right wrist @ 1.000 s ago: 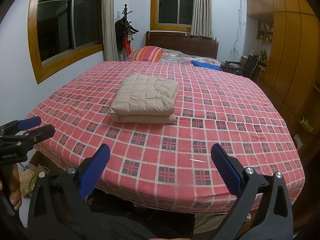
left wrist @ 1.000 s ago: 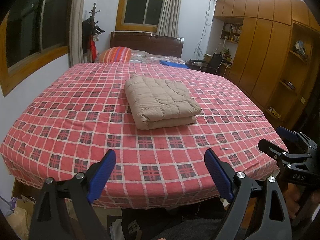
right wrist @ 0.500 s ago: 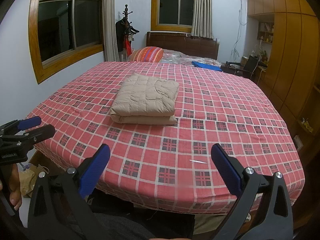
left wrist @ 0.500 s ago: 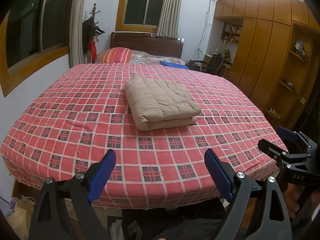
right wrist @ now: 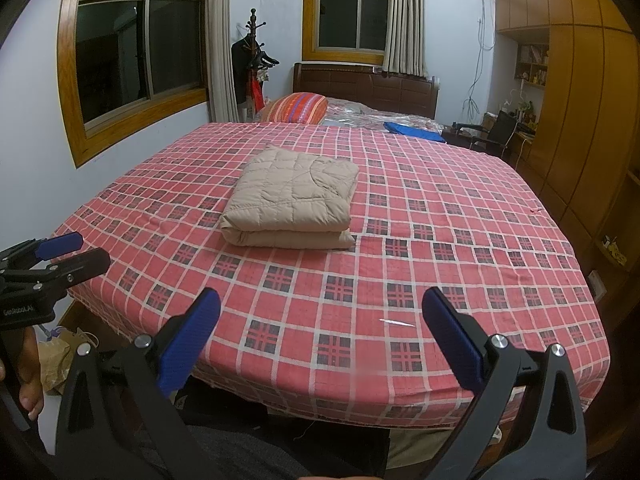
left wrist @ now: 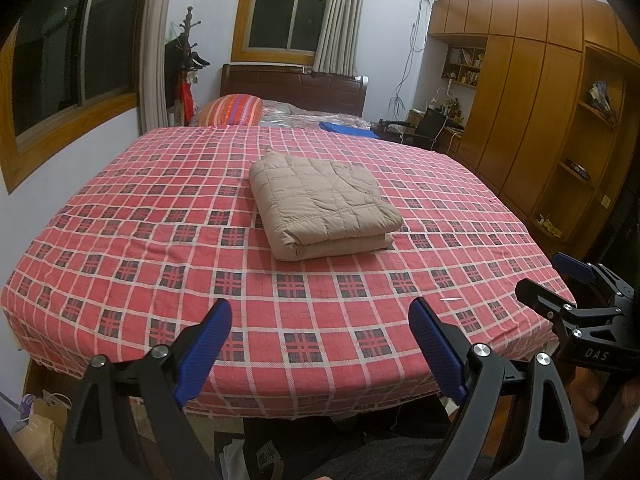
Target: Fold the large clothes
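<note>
A beige quilted garment lies folded into a thick rectangle in the middle of the bed. My left gripper hangs open over the bed's near edge, well short of the garment, nothing between its blue pads. My right gripper is open too, at the same near edge and empty. Each gripper shows in the other's view: the right one at the far right, the left one at the far left, both held by a person's hands.
The bed carries a red plaid sheet. A striped pillow, a blue cloth and the dark headboard lie at the far end. Wooden wardrobes line the right wall. Paper bags sit on the floor at left.
</note>
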